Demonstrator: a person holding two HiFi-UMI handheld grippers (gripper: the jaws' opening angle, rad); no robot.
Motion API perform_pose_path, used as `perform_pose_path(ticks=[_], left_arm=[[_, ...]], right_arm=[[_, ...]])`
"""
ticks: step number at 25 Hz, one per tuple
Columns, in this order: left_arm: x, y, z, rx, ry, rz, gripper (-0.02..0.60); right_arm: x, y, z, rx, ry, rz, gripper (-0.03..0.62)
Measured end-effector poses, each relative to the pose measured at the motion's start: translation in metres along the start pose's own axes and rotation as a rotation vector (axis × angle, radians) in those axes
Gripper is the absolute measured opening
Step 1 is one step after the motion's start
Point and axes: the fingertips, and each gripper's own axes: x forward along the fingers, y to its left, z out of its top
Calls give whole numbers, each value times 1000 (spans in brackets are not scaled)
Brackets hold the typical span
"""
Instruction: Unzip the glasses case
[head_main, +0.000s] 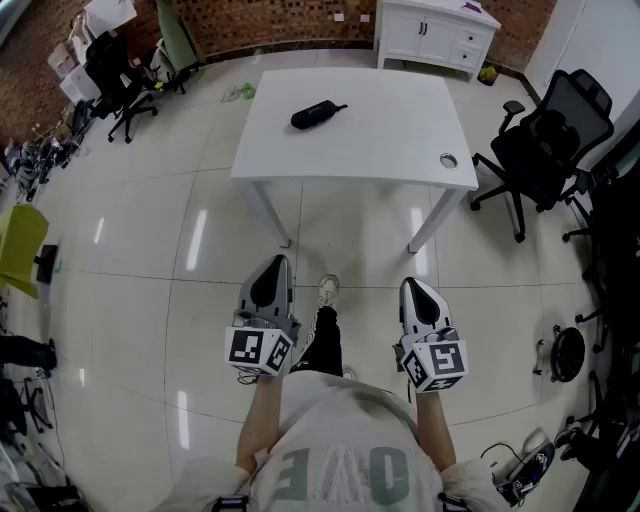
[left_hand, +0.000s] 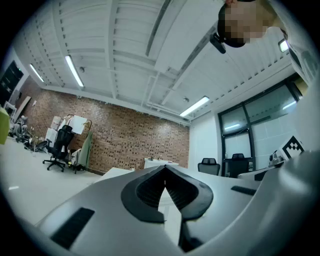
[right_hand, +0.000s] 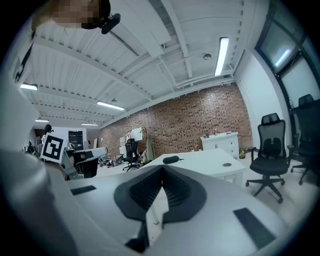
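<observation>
The left gripper (head_main: 277, 266) and the right gripper (head_main: 413, 287) are held side by side at waist height, pointing roughly level toward the far side of the room. Each has its jaws pressed together with nothing between them, which each gripper's own view shows plainly. They likely sit this way because the person stands back from the work, with open floor between them and the white table (head_main: 390, 140). The task's thing, a dark glasses case (head_main: 316, 115), lies on the table's far left part, well apart from both grippers and zipped as far as can be told. Judging by this, the unzipping has not begun. The head view alone gives the whole layout: the table, a black office chair (head_main: 545, 140) to its right and a white cabinet (head_main: 435, 32) against the far brick wall. The right gripper view catches the case as a small dark shape on the tabletop just above its closed jaws. The left gripper view shows only a table edge and no case.
</observation>
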Motion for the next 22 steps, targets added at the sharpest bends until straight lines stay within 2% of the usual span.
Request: perform_pose_path(ticks=[4, 9, 16, 22], left_arm=[[41, 29, -11, -1, -7, -6, 5], [126, 86, -19, -28, -14, -5, 5], [261, 181, 9, -33, -37, -11, 5], [346, 252, 19, -37, -31, -42, 5]], right_arm=[[51, -8, -1, -5, -6, 12, -3], [145, -20, 9, -24, -1, 31, -3], [314, -27, 76, -69, -32, 88, -3], [433, -22, 110, -83, -29, 110, -3]])
